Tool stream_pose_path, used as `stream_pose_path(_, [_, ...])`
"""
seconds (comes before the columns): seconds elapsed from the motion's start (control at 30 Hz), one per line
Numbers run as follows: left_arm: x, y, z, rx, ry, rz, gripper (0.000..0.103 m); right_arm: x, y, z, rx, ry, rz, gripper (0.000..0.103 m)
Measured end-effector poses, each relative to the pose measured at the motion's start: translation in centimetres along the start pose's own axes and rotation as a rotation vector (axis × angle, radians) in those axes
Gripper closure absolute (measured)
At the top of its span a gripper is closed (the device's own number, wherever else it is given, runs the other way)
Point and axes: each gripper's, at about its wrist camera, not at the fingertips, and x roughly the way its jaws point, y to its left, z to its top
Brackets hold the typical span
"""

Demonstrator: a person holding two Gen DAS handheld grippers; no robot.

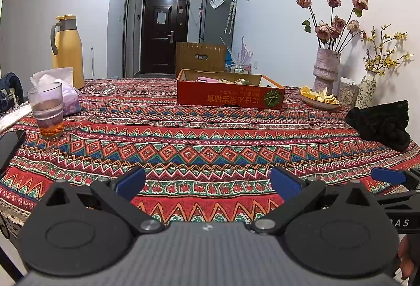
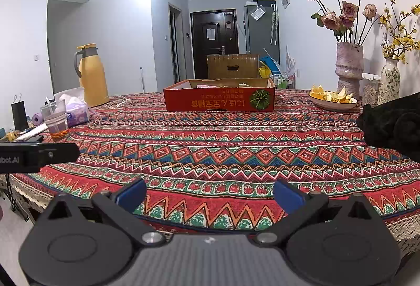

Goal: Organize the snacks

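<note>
A shallow red cardboard box (image 1: pixel 229 97) (image 2: pixel 219 99) with several snack packets inside sits at the far middle of the patterned tablecloth (image 1: pixel 199 139) (image 2: pixel 210 144). My left gripper (image 1: pixel 207 183) hovers over the near table edge, open, with nothing between its blue pads. My right gripper (image 2: pixel 210 196) is likewise open and empty at the near edge, well short of the box. In the left wrist view the right gripper's blue fingertip (image 1: pixel 387 175) shows at the right border. The left gripper's black body (image 2: pixel 34 156) juts in from the left of the right wrist view.
A glass cup with drink (image 1: pixel 48 112) (image 2: pixel 56 120), a tissue pack (image 1: pixel 69 99) and a yellow thermos (image 1: pixel 68 49) (image 2: pixel 92 74) stand at left. A plate of yellow peels (image 1: pixel 320 99) (image 2: pixel 332 99), two flower vases (image 1: pixel 325 68) (image 2: pixel 347 68) and a black cloth bundle (image 1: pixel 380 123) (image 2: pixel 391 126) are at right.
</note>
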Motion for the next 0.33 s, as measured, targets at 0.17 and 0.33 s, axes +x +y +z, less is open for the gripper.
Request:
stream_pose_path(0.17, [-0.03, -0.01, 0.03, 0.002, 0.000, -0.005, 0.000, 0.02, -0.02, 0.03, 0.000, -0.001, -0.001, 0.000])
stream_pose_path(0.33, [-0.04, -0.03, 0.02, 0.003, 0.005, -0.006, 0.000, 0.01, -0.07, 0.04, 0.001, 0.000, -0.001, 0.000])
